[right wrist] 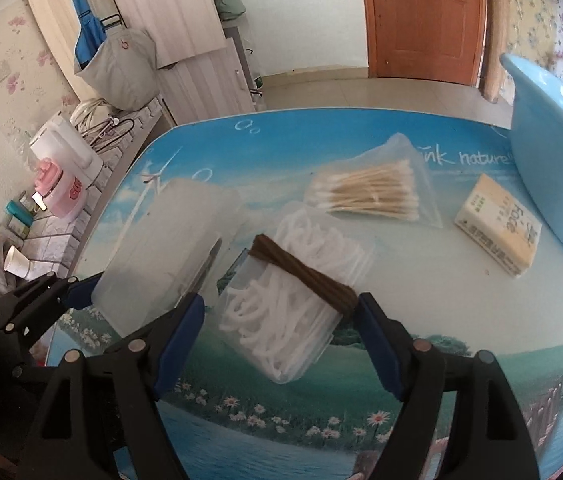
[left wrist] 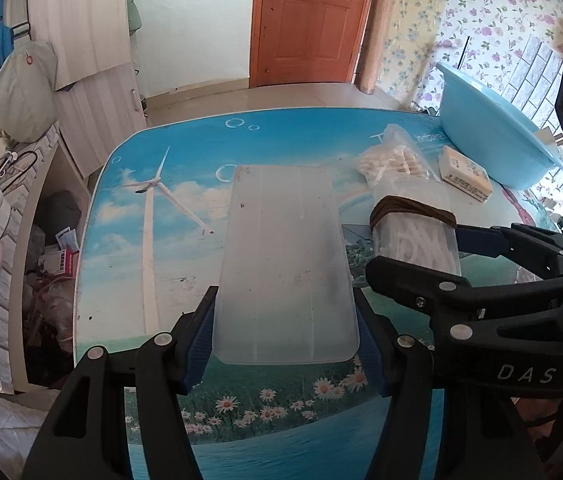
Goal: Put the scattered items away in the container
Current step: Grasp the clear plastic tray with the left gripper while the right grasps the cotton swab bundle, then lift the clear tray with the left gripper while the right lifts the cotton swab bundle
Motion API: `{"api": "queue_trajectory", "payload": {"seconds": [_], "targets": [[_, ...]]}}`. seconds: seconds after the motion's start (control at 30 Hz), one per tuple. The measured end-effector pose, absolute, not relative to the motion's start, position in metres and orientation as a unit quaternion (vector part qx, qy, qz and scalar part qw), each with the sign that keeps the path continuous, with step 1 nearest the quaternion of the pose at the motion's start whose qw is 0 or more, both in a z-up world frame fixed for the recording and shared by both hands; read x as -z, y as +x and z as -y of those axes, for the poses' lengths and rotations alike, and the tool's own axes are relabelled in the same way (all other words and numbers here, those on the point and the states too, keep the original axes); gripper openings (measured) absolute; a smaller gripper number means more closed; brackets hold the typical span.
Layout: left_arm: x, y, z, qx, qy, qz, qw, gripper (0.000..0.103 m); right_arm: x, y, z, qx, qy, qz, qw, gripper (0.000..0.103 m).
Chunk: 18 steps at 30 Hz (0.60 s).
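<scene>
While the printed table (left wrist: 185, 184) spreads across both views under its windmill-and-daisy picture, the largest container on it is the light blue basin (right wrist: 553, 184), standing tilted at the far right edge; only the left wrist view shows a little of its inside, where something pale pokes up by the rim, too small to name. Next in size is the frosted plastic lid (left wrist: 285, 264), which the left gripper (left wrist: 285, 344) clamps by its near end, both blue pads pressed to its sides. Just right of the lid, the clear box (right wrist: 297, 312) is packed with white floss picks and banded across its middle by a brown elastic (right wrist: 301, 272); the right gripper (right wrist: 281, 344) straddles its near end, its right pad touching the elastic, though whether the left pad touches the box I cannot tell, so its grip stays uncertain. Beyond the box, toward the far right, a clear bag of cotton swabs (right wrist: 369, 196) lies flat, and right of that a small tissue pack (right wrist: 499, 230) sits near the basin. The right wrist view alone shows the swabs' wooden stems and the tissue pack's lettering; the left wrist view alone shows the lid's full flat face and the right gripper's "DAS" marking.
</scene>
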<state>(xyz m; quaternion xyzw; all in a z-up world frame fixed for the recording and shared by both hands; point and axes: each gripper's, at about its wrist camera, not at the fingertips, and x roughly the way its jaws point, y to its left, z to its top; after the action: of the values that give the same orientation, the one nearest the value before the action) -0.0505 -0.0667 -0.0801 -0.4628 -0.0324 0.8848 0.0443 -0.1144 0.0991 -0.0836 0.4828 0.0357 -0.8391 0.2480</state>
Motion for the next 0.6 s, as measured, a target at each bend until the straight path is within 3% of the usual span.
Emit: {"api": "queue_trajectory", "payload": {"seconds": [0.17,0.6], "targets": [[0.080,-0.050,0.065,-0.885,-0.463,0.031,0.043,0.061,0.082,-0.115,-0.105,0.841,0.475,-0.040,0.255,0.069],[0.080,-0.048,0.052,-0.881,-0.469,0.025,0.056,0.062,0.080,-0.099,-0.147,0.835,0.478,-0.067,0.264,0.069]]}}
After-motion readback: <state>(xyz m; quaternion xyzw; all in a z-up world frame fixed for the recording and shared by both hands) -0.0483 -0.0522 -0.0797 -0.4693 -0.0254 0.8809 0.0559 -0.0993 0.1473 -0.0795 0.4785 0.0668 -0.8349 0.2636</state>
